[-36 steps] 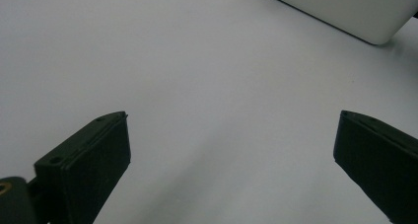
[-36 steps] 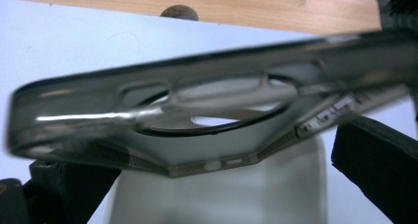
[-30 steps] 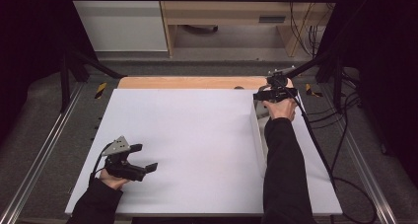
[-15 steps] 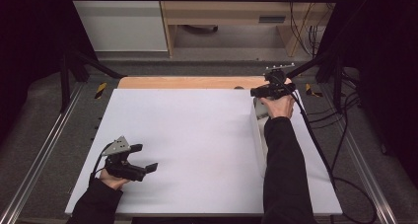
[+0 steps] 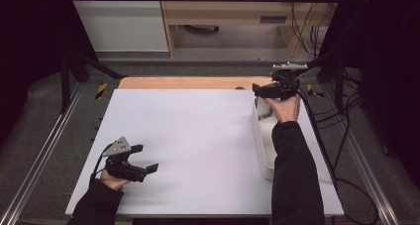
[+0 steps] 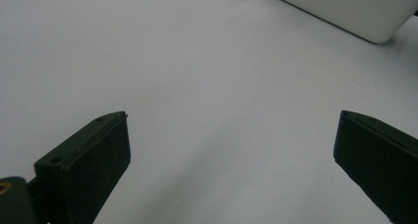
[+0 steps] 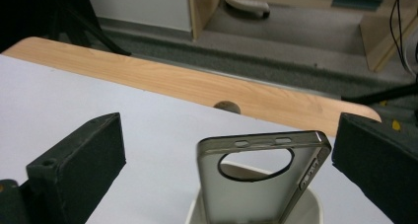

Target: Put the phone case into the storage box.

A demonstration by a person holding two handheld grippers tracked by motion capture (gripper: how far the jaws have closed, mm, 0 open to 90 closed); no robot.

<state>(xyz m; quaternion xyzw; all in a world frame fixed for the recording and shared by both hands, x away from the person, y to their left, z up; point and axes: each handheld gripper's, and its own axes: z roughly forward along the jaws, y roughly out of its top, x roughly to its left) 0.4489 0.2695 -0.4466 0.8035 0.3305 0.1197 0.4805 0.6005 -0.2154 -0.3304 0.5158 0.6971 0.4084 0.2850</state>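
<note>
Tongs of the right hand (image 5: 261, 89) hover over the far end of a white tray (image 5: 261, 145) on the right side of the table (image 5: 198, 136), jaws spread wide and holding nothing. In the right gripper view a phone case (image 7: 261, 179), translucent grey with a round camera cutout, stands upright in the tray's far end, directly ahead of and below the right tongs (image 7: 229, 150) and between the lines of the two jaws; neither jaw touches it. Its long axis runs roughly vertical, its top edge nearly level, its flat back toward the camera. Because the jaws flank the case's two narrow side edges, a short advance downward and a closing across its width would, in all likelihood, secure it; whether the case leans on the tray wall cannot be told.

Left tongs (image 5: 148, 161) rest low at the near left of the table, likewise wide open and empty; the left gripper view (image 6: 231, 150) shows bare table between the jaws and a corner of the tray (image 6: 355, 12) far off. The right hand (image 5: 283, 107) is by far the nearer to the case, the left being well apart from it.
</note>
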